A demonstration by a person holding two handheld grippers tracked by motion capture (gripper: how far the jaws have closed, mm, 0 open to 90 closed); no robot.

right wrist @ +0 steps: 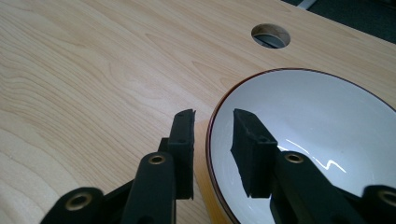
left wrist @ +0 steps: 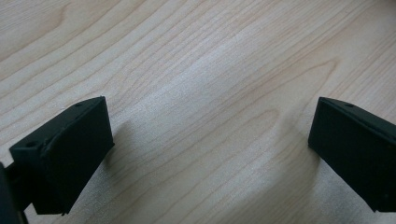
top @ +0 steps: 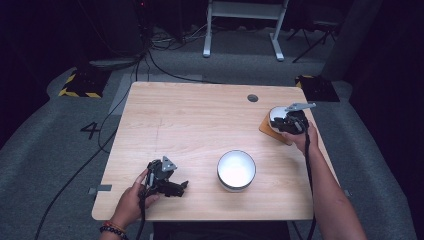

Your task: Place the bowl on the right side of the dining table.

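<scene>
Right hand-held gripper straddles a white bowl's rim.
Its jaws stand slightly apart, unclamped; left hand-held gripper gapes wide over the table.

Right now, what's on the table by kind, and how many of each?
White bowls: 2, one near the front edge, one at the right gripper
Wooden coaster: 1, under the far bowl
Handheld grippers: 2, left, right
Total: 5

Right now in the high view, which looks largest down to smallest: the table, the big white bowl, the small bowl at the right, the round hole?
1. Table
2. Big white bowl
3. Small bowl, partly hidden by the right tongs
4. Round hole
</scene>
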